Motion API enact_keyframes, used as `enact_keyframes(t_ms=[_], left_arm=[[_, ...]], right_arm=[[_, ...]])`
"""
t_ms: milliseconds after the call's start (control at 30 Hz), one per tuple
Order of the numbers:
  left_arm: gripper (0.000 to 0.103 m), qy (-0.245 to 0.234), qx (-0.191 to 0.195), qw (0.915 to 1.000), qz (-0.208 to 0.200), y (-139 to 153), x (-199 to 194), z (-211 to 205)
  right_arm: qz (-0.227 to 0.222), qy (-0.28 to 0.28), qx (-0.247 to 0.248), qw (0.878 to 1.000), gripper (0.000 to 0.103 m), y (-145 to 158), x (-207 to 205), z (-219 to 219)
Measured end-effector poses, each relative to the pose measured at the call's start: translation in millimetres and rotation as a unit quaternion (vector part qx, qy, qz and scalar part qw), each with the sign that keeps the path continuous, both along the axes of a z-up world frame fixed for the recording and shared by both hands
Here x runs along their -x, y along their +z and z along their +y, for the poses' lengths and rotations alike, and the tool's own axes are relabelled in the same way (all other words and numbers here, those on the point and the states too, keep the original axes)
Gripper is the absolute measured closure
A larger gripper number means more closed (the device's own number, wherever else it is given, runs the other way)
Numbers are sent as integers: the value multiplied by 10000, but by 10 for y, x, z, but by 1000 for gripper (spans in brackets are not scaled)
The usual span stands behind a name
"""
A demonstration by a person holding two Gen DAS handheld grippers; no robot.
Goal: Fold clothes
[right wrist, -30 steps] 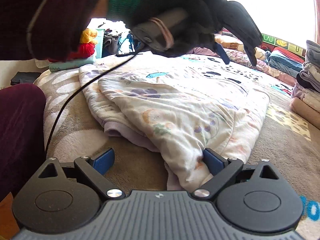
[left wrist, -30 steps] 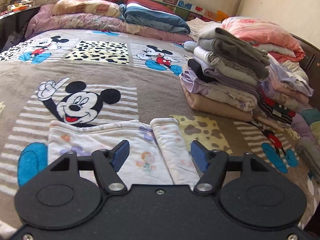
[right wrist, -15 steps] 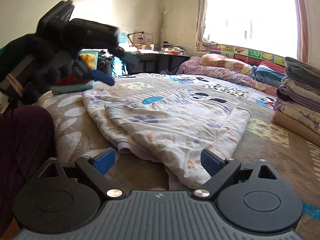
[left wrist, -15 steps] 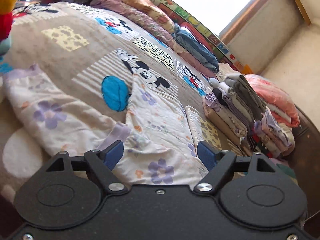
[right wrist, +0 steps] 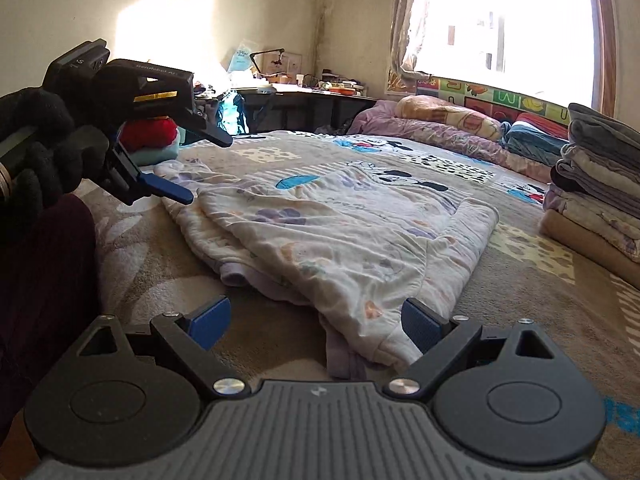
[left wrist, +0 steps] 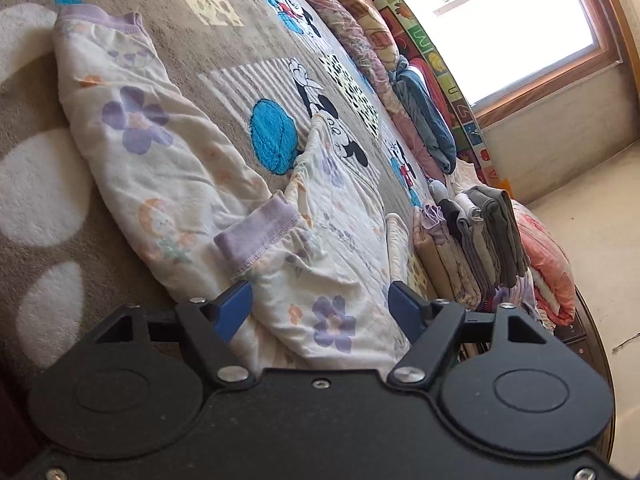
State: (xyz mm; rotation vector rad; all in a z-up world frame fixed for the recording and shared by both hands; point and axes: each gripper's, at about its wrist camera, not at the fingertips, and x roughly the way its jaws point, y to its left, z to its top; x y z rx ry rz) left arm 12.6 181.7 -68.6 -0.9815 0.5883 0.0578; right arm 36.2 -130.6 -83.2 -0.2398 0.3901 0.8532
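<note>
We see the floral garment (right wrist: 340, 240) lying partly folded on the cartoon-mouse blanket (right wrist: 520, 280), left of the stack of folded clothes (right wrist: 600, 184). Our left gripper (left wrist: 320, 304) is closing with the garment's hem between its pads, not yet pinched; our right gripper (right wrist: 316, 320) stands wide apart over the near corner, gripping nothing. The alphabet panels (right wrist: 500, 100) under the window show "U"; the left gripper's housing label is too blurred to read.

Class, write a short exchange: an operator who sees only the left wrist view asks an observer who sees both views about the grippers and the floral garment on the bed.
Operator: Is my left gripper touching the garment?
Observer: No. The left gripper hangs in the air over the left end of the floral garment, its jaws closing with nothing between them.
Operator: Where is the right gripper?
Observer: The right gripper sits low at the garment's near hem, open. The cloth lies between its fingers, unpinched.
</note>
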Motion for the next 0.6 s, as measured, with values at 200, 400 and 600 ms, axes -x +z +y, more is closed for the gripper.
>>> enact_keyframes(t_ms=[200,400,600], left_arm=[[41,-32,-76,9997,232,-167,-82,-84],[91,-171,-842,9962,121,-141,-201,-156],[97,-524,-1295,9892,-438,202,-310,-358]], right_arm=[[81,33,-3,10000,12,-40,-63,52],[184,56,-17,9998,11,-76,-122,76],[265,75,-87,9996,11,-89,-143,44]])
